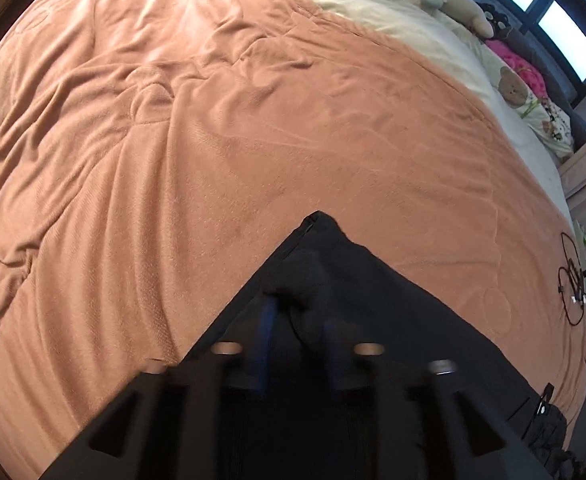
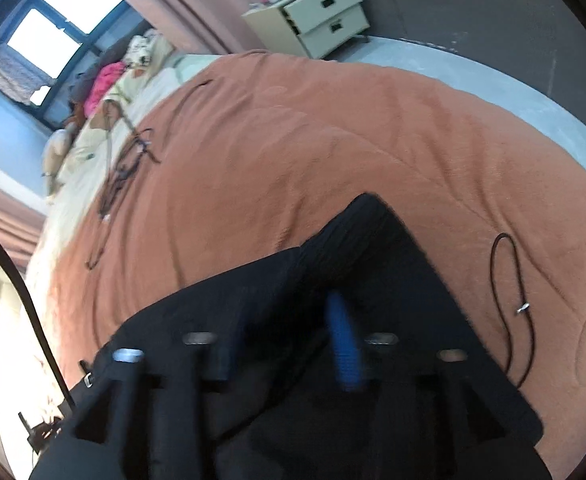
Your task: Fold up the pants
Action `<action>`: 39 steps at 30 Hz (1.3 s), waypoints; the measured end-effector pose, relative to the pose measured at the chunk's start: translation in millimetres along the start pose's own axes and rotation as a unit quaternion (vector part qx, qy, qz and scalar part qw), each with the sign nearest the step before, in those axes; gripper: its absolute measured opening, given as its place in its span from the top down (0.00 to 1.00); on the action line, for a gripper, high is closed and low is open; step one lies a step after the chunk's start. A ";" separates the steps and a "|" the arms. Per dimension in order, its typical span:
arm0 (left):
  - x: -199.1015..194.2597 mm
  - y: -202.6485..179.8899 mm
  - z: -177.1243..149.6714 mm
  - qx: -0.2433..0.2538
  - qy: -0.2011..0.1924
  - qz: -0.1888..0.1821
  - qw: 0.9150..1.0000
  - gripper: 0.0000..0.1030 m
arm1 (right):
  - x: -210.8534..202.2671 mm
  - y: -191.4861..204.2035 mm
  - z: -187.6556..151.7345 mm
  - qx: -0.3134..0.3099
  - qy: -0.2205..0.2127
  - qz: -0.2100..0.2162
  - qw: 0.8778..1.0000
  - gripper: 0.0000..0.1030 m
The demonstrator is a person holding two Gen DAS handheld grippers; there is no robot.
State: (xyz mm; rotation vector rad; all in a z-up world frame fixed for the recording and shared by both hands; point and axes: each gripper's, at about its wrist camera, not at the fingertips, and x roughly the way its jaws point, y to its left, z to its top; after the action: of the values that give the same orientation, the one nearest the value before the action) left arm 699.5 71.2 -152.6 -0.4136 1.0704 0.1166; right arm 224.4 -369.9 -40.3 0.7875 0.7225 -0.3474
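**Inspector:** Where are the pants?

**Onlooker:** The black pants (image 1: 345,280) lie on the orange blanket (image 1: 253,140) of the bed, near its edge, one corner pointing up the bed. Both claws hang over them.

**Inspector:** State of the claws?

**Onlooker:** The left claw (image 1: 299,316) stands parted; a ridge of dark cloth rises between its blue fingers (image 1: 267,320), but I see no pinch on it. I'd call it released. The right claw (image 2: 289,328) is likewise spread, cloth beneath it, gripping nothing.

**Inspector:** Step in hand?

**Onlooker:** By my judgement, a fold laid down and let go. The next move calls for fresh holds on an edge and carrying it across evenly.

**Inspector:** Containers?

**Onlooker:** A bedside cabinet (image 2: 313,16), drawers slightly ajar; contents hidden. Clutter lies on top, a loose cable (image 2: 509,300) on the blanket.
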 end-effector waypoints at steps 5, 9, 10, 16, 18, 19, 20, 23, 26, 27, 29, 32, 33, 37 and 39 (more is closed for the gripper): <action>-5.1 -3.0 -4.4 0.008 -0.001 -0.019 1.000 0.51 | -22.2 21.7 -20.4 -0.079 0.004 0.008 0.997 0.28; -8.2 -10.9 -5.5 0.020 0.000 -0.018 1.000 0.51 | -37.0 56.7 -39.5 -0.169 0.002 0.006 0.986 0.28; -8.9 -12.5 -5.9 0.021 0.000 -0.019 1.000 0.51 | -38.8 65.8 -44.4 -0.192 0.001 0.005 0.981 0.28; -8.8 -18.0 -2.8 0.026 -0.002 -0.020 0.999 0.56 | -23.9 123.5 -78.7 -0.330 0.019 0.015 0.944 0.28; -7.2 -18.8 -1.6 0.032 0.000 -0.014 0.999 0.61 | -11.6 141.3 -93.3 -0.369 0.036 0.030 0.928 0.28; -6.2 -18.6 -0.6 0.033 -0.001 -0.010 0.999 0.62 | -8.0 144.8 -97.6 -0.380 0.042 0.032 0.923 0.28; -5.3 -17.9 0.2 0.032 0.000 -0.007 0.999 0.67 | 0.1 151.4 -106.5 -0.399 0.051 0.030 0.915 0.28; -2.3 -14.8 1.4 0.025 0.003 -0.011 1.000 0.72 | 23.2 166.5 -129.1 -0.454 0.080 0.024 0.887 0.28; 1.0 -16.5 -0.3 0.033 0.008 -0.008 0.999 0.82 | 41.0 172.1 -147.9 -0.489 0.101 0.022 0.866 0.28; 2.5 -16.6 -0.6 0.034 0.011 -0.007 0.999 0.83 | 44.6 173.1 -150.9 -0.495 0.105 0.021 0.862 0.28; 2.6 -16.5 -0.6 0.035 0.009 -0.005 0.999 0.85 | 51.1 172.9 -156.1 -0.508 0.119 0.021 0.853 0.28; 2.8 -16.5 0.3 0.038 0.008 -0.003 0.999 0.85 | 59.8 174.5 -163.0 -0.536 0.141 0.012 0.833 0.28; 3.0 -16.6 0.4 0.039 0.008 -0.002 0.999 0.85 | 62.2 174.6 -166.6 -0.544 0.149 0.008 0.826 0.28; 3.9 -17.2 0.2 0.045 0.008 0.008 0.999 0.85 | 81.1 179.2 -171.5 -0.558 0.181 -0.028 0.809 0.49; 3.9 -16.5 1.1 0.046 0.010 0.011 0.999 0.87 | 83.6 181.1 -180.0 -0.565 0.190 -0.032 0.803 0.71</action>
State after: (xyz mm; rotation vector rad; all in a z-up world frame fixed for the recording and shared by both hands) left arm 707.1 56.1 -151.0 -0.3201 1.0967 0.0822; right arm 298.4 -117.0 -92.7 -0.3362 1.1508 0.2230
